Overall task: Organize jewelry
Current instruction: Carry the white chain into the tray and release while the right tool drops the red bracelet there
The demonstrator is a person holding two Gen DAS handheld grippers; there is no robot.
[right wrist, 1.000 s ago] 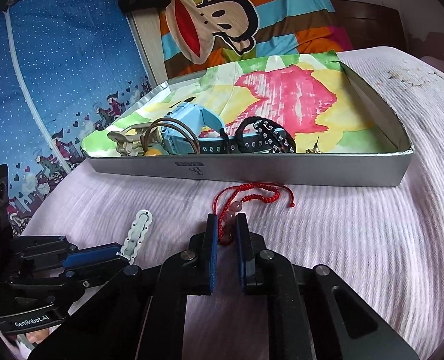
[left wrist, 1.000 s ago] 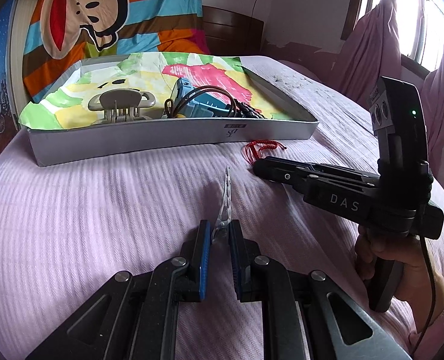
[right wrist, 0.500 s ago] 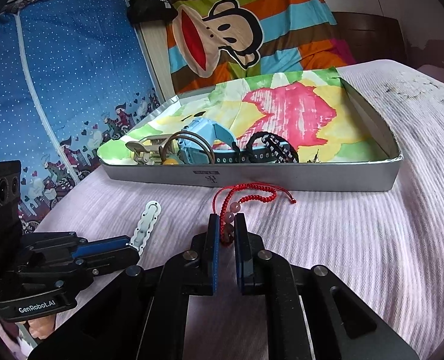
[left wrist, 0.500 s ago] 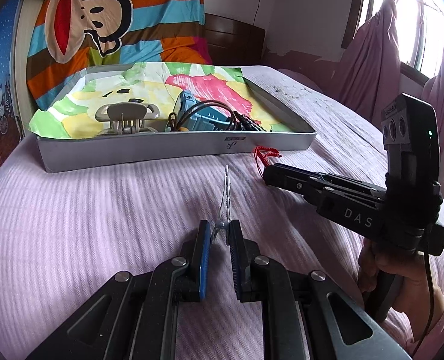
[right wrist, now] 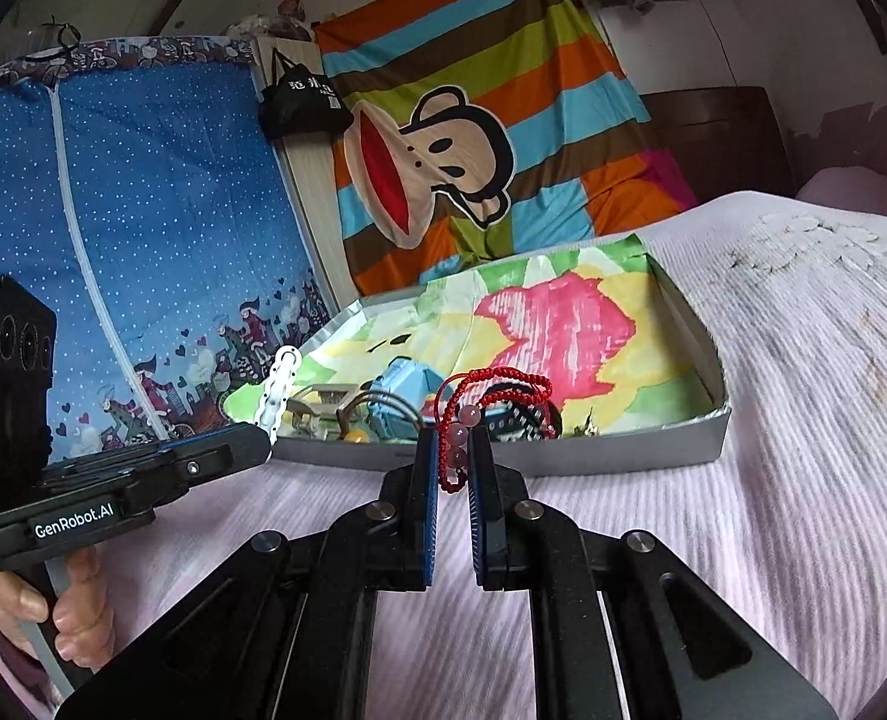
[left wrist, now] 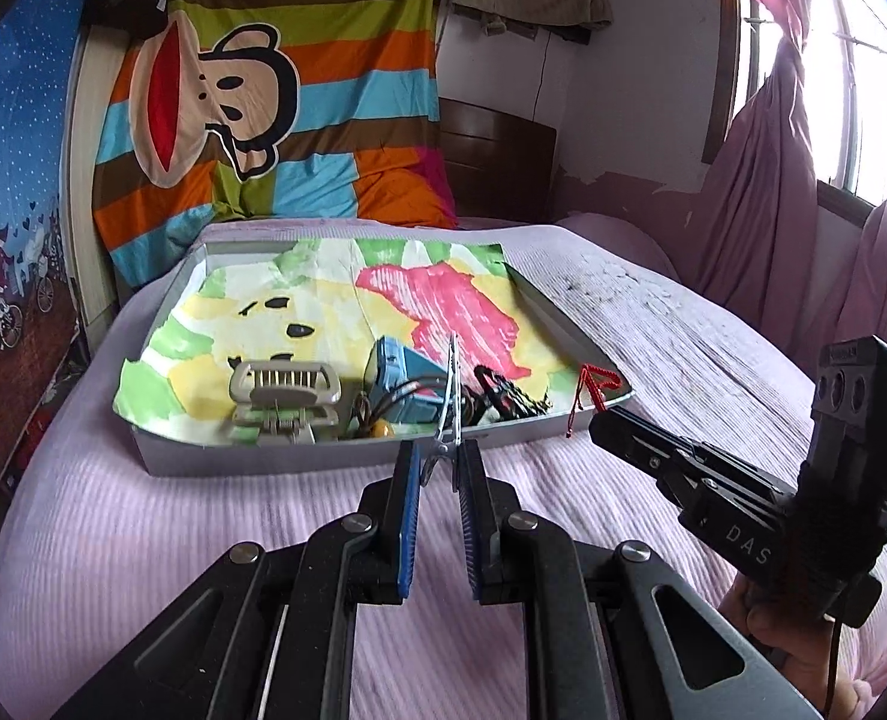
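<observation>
Short of the tray, both jaws pinch: left gripper a hair clip, right gripper a red bracelet. Bracelet's grip looks thin, perhaps; it may slip and fall to the bed.

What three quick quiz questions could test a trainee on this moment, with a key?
1. True or false: the red bead bracelet lies inside the grey tray.
2. Which gripper holds the white hair clip?
3. Multiple choice: the beige claw clip is A) in the tray, B) on the bedspread, C) held.

Key: 1 false, the right gripper holds it; 2 the left gripper; 3 A.
</observation>
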